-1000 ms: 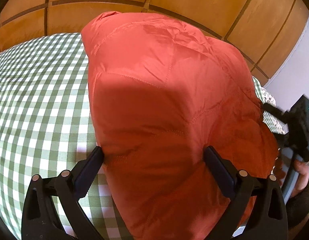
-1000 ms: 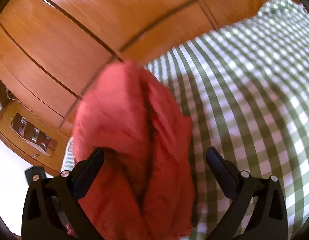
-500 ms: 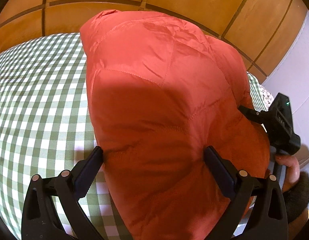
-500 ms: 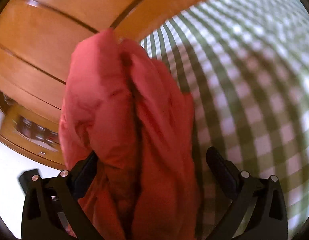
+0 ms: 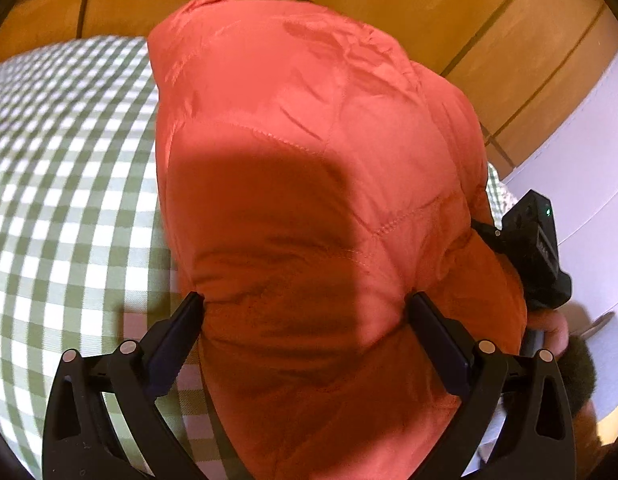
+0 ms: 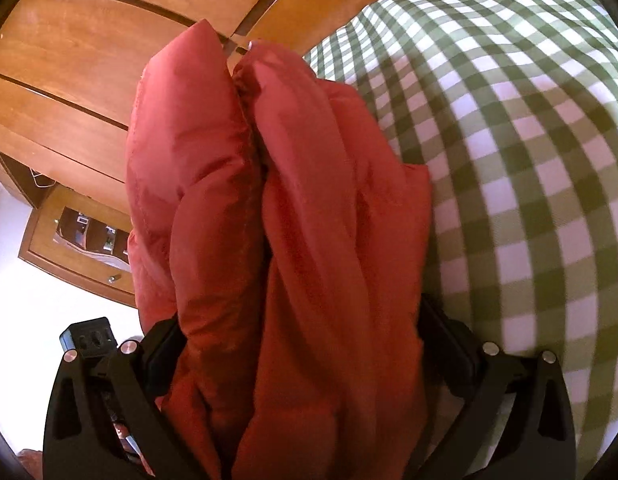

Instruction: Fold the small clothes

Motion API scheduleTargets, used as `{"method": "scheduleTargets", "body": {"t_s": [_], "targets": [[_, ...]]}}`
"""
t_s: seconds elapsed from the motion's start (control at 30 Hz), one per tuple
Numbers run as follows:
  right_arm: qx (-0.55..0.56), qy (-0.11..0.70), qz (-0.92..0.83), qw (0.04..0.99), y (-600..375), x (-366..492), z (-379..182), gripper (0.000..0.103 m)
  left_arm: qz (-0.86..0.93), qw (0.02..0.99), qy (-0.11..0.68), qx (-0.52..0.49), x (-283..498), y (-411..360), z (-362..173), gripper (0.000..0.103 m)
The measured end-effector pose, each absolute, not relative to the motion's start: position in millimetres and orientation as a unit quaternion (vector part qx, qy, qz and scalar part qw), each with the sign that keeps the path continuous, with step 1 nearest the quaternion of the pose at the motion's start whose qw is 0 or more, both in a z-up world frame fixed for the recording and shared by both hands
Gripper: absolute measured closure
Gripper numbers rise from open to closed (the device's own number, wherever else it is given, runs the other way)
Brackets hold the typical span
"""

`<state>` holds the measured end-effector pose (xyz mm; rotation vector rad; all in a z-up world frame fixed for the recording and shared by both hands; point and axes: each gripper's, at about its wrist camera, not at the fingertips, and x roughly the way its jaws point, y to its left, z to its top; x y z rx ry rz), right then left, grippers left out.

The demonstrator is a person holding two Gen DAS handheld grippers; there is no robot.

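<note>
Red quilted puffer jacket (image 5: 309, 184), shiny, stitched in panels, bunched into thick vertical folds in the right wrist view (image 6: 269, 220), fills the space ahead of both tongs above the green-checked bed (image 5: 69, 168). Left tongs (image 5: 305, 312) are spread wide w/ jacket bulk between the fingers, edges touching fabric; can't tell if gripping. Right tongs (image 6: 297, 340) likewise wide, fingertips buried in folds, grip unclear.
</note>
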<state>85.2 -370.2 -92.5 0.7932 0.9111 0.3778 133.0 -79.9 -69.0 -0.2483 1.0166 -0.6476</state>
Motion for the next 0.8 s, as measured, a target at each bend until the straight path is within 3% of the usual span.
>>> {"method": "scheduleTargets", "body": {"t_s": [0.1, 0.17, 0.3, 0.4, 0.8], "targets": [[0.362, 0.422, 0.178, 0.812, -355.8, 85.2, -91.6, 0.002, -0.312, 0.809, 0.482, -0.129, 133.1, -73.2, -70.5, 0.004], [0.357, 0.418, 0.179, 0.816, -346.7, 81.8, -89.5, 0.002, -0.313, 0.811, 0.477, -0.127, 129.0, -71.0, -66.8, 0.011], [0.374, 0.4, 0.187, 0.816, -330.9, 67.0, -88.0, 0.016, -0.307, 0.827, 0.457, -0.115, 114.2, -62.1, -54.9, 0.028], [0.377, 0.381, 0.19, 0.822, -317.3, 50.4, -84.0, 0.023, -0.302, 0.837, 0.442, -0.113, 103.4, -48.8, -46.8, 0.034], [0.365, 0.284, 0.244, 0.852, -233.3, 38.6, -71.4, 0.029, -0.27, 0.897, 0.344, -0.067, 72.1, -4.2, -6.3, 0.041]]}}
